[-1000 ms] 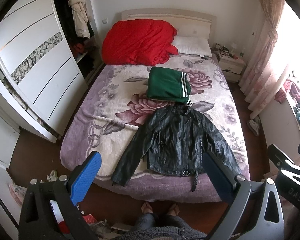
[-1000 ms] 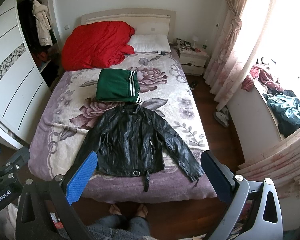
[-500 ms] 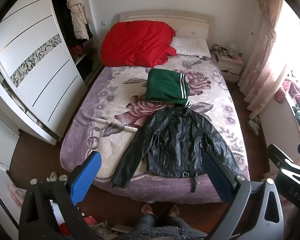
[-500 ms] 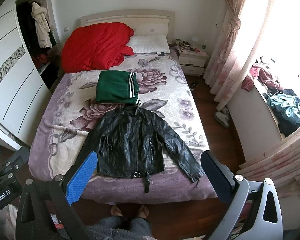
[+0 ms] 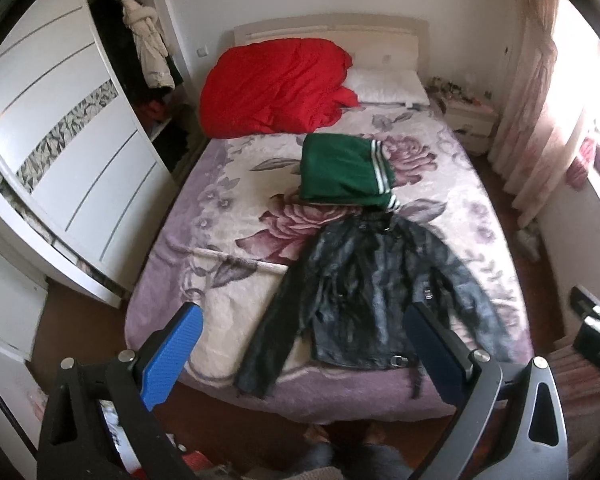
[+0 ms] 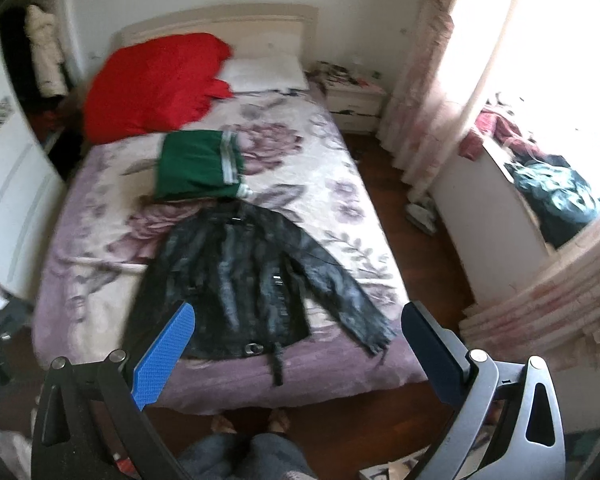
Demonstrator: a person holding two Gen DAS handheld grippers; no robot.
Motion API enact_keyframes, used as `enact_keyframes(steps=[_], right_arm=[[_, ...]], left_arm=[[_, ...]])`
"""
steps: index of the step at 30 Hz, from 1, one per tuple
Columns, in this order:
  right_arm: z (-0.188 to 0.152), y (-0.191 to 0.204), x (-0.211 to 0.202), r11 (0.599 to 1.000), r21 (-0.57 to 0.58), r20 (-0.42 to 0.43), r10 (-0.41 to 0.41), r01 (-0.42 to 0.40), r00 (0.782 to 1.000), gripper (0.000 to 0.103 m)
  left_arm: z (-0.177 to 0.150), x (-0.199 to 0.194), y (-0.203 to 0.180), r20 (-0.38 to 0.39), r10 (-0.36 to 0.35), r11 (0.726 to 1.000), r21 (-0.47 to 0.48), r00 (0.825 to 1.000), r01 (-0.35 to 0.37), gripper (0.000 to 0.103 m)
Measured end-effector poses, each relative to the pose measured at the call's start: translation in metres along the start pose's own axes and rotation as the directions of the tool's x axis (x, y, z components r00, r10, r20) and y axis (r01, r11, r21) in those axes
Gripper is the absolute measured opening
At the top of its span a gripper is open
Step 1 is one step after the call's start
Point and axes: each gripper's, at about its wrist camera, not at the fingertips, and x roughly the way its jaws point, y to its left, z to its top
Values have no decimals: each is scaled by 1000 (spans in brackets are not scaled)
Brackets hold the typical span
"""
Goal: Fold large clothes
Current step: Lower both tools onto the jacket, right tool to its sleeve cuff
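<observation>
A black leather jacket [image 5: 374, 286] lies spread flat, front up, sleeves out, at the foot of the bed [image 5: 204, 280]; it also shows in the right wrist view [image 6: 244, 276]. A folded green garment with white stripes [image 5: 344, 170] lies just beyond its collar, also in the right wrist view [image 6: 198, 170]. My left gripper [image 5: 306, 354] is open and empty, held above the foot of the bed. My right gripper [image 6: 298, 354] is open and empty, also held short of the jacket.
A red duvet [image 5: 276, 88] and a white pillow [image 5: 388, 86] lie at the head of the bed. A white wardrobe [image 5: 60, 140] stands left, a nightstand [image 6: 354, 100] and curtains [image 6: 432, 80] right. My feet [image 6: 252, 424] stand on the wood floor.
Both grippers have moved forward and slightly left toward the bed; the jacket looks larger in both views. Nothing on the bed has moved.
</observation>
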Motion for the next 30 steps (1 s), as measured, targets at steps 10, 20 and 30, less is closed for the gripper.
enact_keyframes(steps=[10,20,30], right_arm=[[-31,-16,218,977,22,-127,-206,210,970,103],[-119,-119,541,914,392,-463,93,109,881,103],[-301,-247,687,214,960,-269,508,183,818,103]], left_arm=[[-35,154,-59,-66,171,977,141,983,-161,103],[-78,370,-168,-272,242,961,196,931,-192,103],[-126,487,-263,-462,192,971,220,866,-98,103]])
